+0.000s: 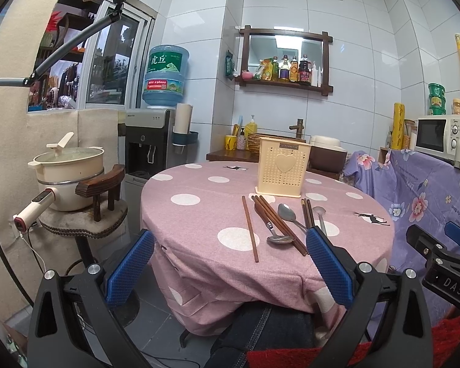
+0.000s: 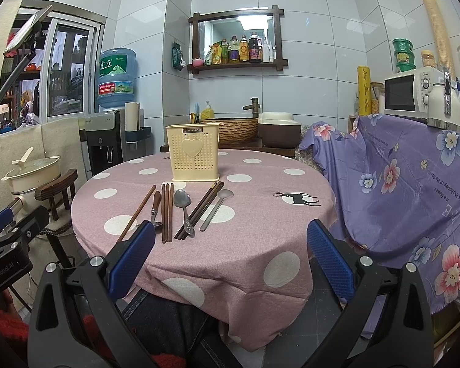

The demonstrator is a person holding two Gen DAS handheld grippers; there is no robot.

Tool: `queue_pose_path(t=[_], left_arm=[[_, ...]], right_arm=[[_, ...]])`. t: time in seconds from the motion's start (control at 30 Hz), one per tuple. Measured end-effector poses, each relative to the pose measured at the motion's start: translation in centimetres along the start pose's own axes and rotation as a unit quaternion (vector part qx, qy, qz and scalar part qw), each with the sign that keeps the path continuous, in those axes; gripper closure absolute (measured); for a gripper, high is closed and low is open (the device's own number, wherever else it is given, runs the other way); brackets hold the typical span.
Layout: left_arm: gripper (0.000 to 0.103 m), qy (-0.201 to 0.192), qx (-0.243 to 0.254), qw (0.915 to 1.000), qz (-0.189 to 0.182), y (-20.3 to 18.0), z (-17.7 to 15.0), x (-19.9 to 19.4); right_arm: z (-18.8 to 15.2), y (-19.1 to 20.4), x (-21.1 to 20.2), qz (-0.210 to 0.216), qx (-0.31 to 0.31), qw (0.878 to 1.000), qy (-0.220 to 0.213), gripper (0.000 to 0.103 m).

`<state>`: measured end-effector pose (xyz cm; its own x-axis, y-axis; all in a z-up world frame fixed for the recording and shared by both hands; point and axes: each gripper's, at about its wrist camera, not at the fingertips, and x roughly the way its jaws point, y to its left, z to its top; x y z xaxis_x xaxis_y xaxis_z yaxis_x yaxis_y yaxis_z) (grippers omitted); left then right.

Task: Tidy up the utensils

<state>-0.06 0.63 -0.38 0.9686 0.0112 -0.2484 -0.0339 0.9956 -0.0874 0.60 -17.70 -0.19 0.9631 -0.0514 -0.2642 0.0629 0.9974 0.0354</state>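
Blue ribbed pads line both our tools, and on each the jaws stand spread wide with nothing between them. Our left gripper (image 1: 230, 263) hangs at the near edge of the table (image 1: 199, 214), short of the utensils; our right gripper (image 2: 231, 256) hangs at the same near edge, its left pad (image 2: 132, 257) overlapping the view of the closest handles.

Just beyond the pads, on the pink cloth with white dots, the utensils lie in a loose row. Seen from the right wrist, from left to right: a single wooden chopstick (image 2: 136, 213) set at an angle, a wood-handled spoon (image 2: 155, 208) with its bowl toward us, a bundle of three chopsticks (image 2: 167, 211) lying straight, a steel spoon (image 2: 183, 207) with its bowl away from us, a second bundle of chopsticks (image 2: 199, 211) slanting, and a pale long-handled spoon (image 2: 216, 207) at the right end. The steel spoon's handle touches the slanting bundle near its close end.

Behind the row, touching none of it, a cream perforated utensil holder (image 2: 193, 153) with a heart on its front stands upright near the middle of the table.

Farther back we see a woven basket (image 2: 234, 128), a water dispenser (image 2: 107, 141) and a microwave (image 2: 404, 93).
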Motion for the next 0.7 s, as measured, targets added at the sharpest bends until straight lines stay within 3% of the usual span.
queue_pose_path(t=[0.7], left_arm=[[0.005,0.001,0.001,1.0,0.001,0.19,-0.19,0.04]], right_arm=[[-0.2,0.01,-0.11,-0.001,-0.001,1.0,-0.001,0.005]])
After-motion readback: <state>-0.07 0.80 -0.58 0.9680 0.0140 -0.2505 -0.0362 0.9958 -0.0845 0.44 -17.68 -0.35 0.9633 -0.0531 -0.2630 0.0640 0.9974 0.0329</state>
